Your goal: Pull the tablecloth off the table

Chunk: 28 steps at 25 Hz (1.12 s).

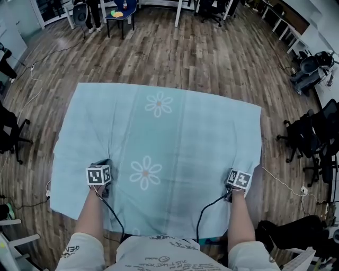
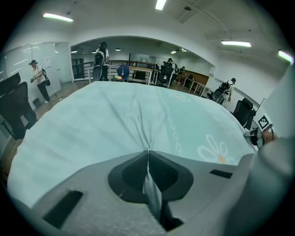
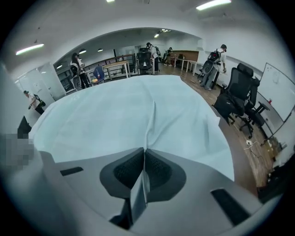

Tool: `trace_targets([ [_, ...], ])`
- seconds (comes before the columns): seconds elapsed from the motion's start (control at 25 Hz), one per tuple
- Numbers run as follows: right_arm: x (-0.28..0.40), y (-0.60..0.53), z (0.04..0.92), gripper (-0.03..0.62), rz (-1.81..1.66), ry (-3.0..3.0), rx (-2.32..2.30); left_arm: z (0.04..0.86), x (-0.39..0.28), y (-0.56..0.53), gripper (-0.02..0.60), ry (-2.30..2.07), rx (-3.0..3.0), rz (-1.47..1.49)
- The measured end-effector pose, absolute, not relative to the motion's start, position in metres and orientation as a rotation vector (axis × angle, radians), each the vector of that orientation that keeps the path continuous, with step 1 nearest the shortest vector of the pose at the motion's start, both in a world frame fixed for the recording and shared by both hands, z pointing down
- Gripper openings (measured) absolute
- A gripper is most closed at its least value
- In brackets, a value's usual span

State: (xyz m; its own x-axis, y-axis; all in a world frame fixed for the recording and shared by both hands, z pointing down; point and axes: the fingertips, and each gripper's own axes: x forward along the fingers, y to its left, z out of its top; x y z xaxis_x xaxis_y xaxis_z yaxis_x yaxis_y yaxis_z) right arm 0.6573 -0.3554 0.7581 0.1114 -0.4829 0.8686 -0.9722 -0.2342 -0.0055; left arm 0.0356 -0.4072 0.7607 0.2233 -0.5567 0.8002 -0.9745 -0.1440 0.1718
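Note:
A pale blue tablecloth [image 1: 175, 143] printed with white daisies covers the whole table and hangs over its edges. My left gripper [image 1: 103, 164] rests on the cloth near the front left, my right gripper [image 1: 233, 172] near the front right corner. In the left gripper view the jaws meet around a pinched ridge of the tablecloth [image 2: 138, 115], so the left gripper [image 2: 148, 153] is shut on it. The right gripper view shows the same: a raised fold of the tablecloth [image 3: 152, 110] runs into the right gripper [image 3: 144, 152], whose jaws are pressed together on it.
Wooden floor surrounds the table. Black office chairs [image 1: 312, 137] stand to the right, another chair [image 1: 10, 135] to the left. Cables [image 1: 288, 185] trail on the floor on both sides. A small blue table [image 1: 121, 11] and standing people are far behind.

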Motion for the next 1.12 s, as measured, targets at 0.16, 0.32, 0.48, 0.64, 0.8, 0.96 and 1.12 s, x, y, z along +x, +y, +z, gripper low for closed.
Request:
trace_targets([
  [0.16,0.658,-0.354,0.759,0.021,1.039,-1.411,1.810,0.761,0.036,-0.407,0.014,-1.409,1.801,0.732],
  [0.32,0.657,-0.354,0.758,0.021,0.995,-1.404,1.846,0.763,0.035,-0.408,0.012,-1.412,1.798,0.729],
  [0.48,0.650,-0.356,0.757,0.020,0.990,-1.427,1.871,0.756,0.029,-0.407,0.011,-1.421,1.779,0.608],
  [0.64,0.639,-0.355,0.732,0.015,0.923,-1.517,1.918,0.729,0.034,-0.400,0.009,-1.461,1.832,0.517],
  [0.8,0.623,-0.352,0.707,0.015,0.873,-1.624,1.952,0.711,0.042,-0.392,0.009,-1.483,1.858,0.514],
  [0.96,0.605,-0.347,0.683,0.015,0.812,-1.720,1.938,0.690,0.057,-0.382,0.009,-1.491,1.899,0.481],
  [1.12,0.589,-0.344,0.661,0.015,0.763,-1.813,1.930,0.669,0.080,-0.370,0.009,-1.471,1.972,0.465],
])
